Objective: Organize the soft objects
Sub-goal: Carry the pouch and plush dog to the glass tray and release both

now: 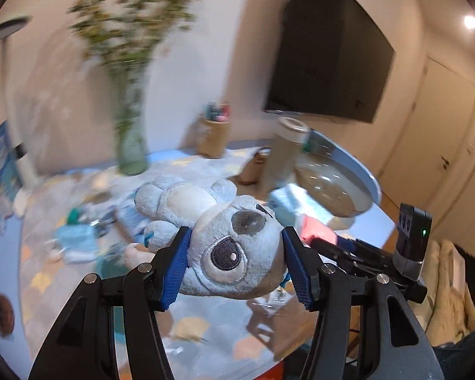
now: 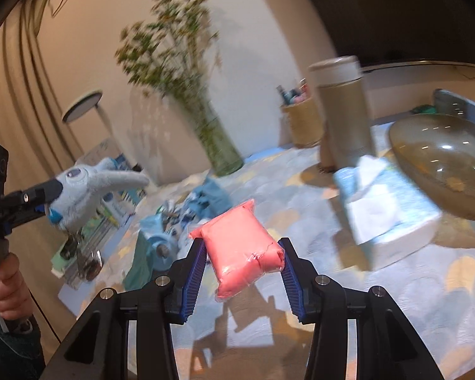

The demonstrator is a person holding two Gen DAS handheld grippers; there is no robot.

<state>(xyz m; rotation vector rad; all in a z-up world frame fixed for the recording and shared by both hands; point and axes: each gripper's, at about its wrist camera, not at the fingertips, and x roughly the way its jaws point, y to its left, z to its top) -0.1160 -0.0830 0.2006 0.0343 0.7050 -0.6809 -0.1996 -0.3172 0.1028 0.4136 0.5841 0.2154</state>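
My left gripper (image 1: 236,247) is shut on the head of a pale blue plush animal (image 1: 234,250), held up above the table; the toy's body trails away from the camera. In the right wrist view that plush animal (image 2: 88,190) hangs at the far left in the left gripper (image 2: 47,196), with a person's hand (image 2: 3,285) on its handle. My right gripper (image 2: 242,253) is shut on a pink soft packet in clear wrap (image 2: 240,247), lifted over the patterned cloth. The pink packet (image 1: 316,228) also shows just right of the plush in the left wrist view.
The table (image 2: 395,300) carries a glass vase with green stems (image 2: 218,148), a tall beige tumbler (image 2: 342,110), a tissue pack (image 2: 386,212), a glass bowl (image 2: 443,158), a pen holder (image 2: 300,120) and a heap of small blue items (image 2: 174,221). A dark screen (image 1: 329,57) hangs on the wall.
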